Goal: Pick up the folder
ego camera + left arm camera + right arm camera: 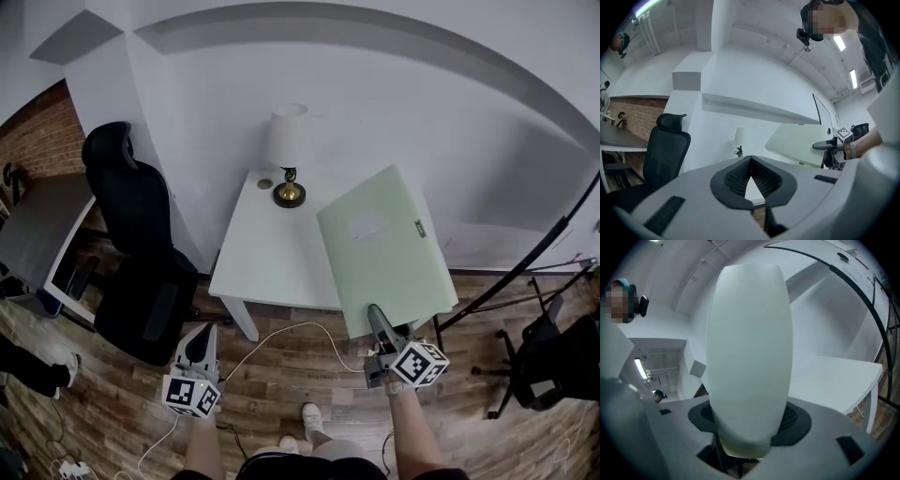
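Right gripper (375, 317) was clamped on the near edge of the pale green folder (384, 248), with both jaws pressed on the cover. The folder filled most of the right gripper view. From the head view it lay flat-side up and skewed over the right part of the white table (267, 253), its right side overhanging the table edge. In the left gripper view it looked raised off the table top. Left gripper (202, 334) was over the wooden floor (281, 375), in front of the table's near left corner and well apart from the folder. Its jaws were together at the tips with nothing between them. A lamp (288, 150) with a white shade stood at the back of the table, and a black office chair (141, 262) stood left of the table.
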Available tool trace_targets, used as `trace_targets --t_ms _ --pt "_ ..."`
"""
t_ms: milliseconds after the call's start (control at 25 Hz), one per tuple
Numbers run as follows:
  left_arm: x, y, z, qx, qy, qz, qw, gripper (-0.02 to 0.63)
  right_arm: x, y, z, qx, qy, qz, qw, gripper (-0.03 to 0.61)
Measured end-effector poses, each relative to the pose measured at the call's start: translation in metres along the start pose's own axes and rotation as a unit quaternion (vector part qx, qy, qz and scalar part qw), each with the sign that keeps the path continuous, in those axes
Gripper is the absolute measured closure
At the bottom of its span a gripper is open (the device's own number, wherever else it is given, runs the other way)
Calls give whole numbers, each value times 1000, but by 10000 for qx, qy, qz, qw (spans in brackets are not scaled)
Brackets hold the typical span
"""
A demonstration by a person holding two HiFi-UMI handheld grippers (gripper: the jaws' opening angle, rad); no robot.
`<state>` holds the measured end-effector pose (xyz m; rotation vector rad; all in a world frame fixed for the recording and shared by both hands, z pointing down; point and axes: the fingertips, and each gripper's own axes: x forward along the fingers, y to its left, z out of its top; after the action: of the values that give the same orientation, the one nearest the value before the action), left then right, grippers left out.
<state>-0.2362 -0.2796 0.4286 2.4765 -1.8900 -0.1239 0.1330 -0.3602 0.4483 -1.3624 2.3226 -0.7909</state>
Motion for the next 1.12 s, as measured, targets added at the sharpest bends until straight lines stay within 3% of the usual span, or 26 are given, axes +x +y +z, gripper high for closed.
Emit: trace_targets --t_ms 600,1120 --pt "-1 -6 22 161 -133 -43 9998 601 -22 14 27 -946 -73 -158 9954 282" --pt "-1 1 35 136 -175 43 9997 601 -28 21 44 -1461 -164 -342 9885 282"
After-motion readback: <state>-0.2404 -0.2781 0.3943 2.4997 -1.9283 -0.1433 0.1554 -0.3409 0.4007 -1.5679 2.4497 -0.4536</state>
